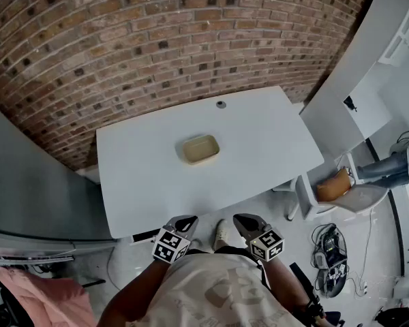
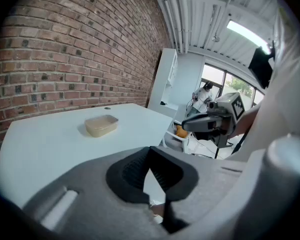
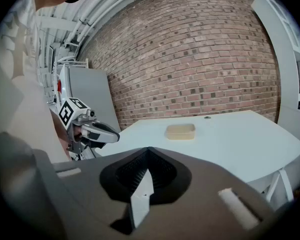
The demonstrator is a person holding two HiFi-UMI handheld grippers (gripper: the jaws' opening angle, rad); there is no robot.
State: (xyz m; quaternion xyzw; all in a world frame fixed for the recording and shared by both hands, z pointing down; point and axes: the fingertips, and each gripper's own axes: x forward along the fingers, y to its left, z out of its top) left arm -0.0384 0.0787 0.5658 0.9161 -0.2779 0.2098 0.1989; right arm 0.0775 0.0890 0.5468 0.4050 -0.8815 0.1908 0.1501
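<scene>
We hold the left tool (image 1: 185,221) and the right tool (image 1: 241,219) side by side just short of the bench's (image 1: 140,189) near edge. Each has its jaws closed tip to tip on nothing. The tray (image 1: 201,149) lies well ahead of both tools, roughly between their lines, open side up. Its long axis runs crosswise to them, with the right end turned slightly away.

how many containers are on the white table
1. A shallow beige container sits near the middle of the white table. The head view shows the whole tabletop, so none is hidden.
</scene>
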